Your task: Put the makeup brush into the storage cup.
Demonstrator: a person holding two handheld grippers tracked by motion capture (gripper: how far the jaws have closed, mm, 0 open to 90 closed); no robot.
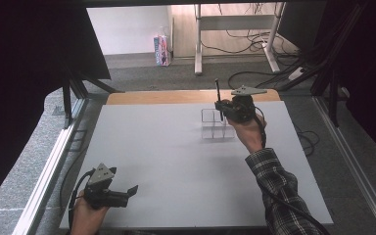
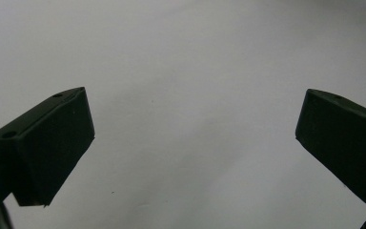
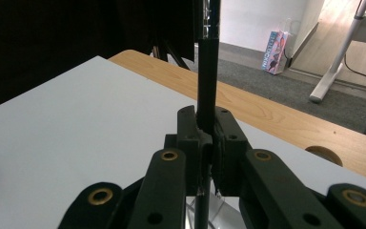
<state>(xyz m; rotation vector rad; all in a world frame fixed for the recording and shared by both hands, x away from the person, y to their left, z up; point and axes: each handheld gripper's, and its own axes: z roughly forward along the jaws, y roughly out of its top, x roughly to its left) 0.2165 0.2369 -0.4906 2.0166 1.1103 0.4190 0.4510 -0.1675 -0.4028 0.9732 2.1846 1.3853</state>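
At the left, the left gripper (image 1: 127,192) rests low near the front edge of the white table (image 1: 166,156), its jaws wide apart with nothing between them. It is well apart from the work, so it cannot help if something slips.

Further right stands the clear organizer (image 1: 217,123), a light box with compartments. Above it the right gripper (image 1: 220,106) is clamped on a black pen (image 1: 218,93), which stands upright over the compartments.

The risk, I think, is that the pen tip meets a thin wall instead of an opening and pushes the organizer away or tips it. Also, the pen could slide in the pads and lean.
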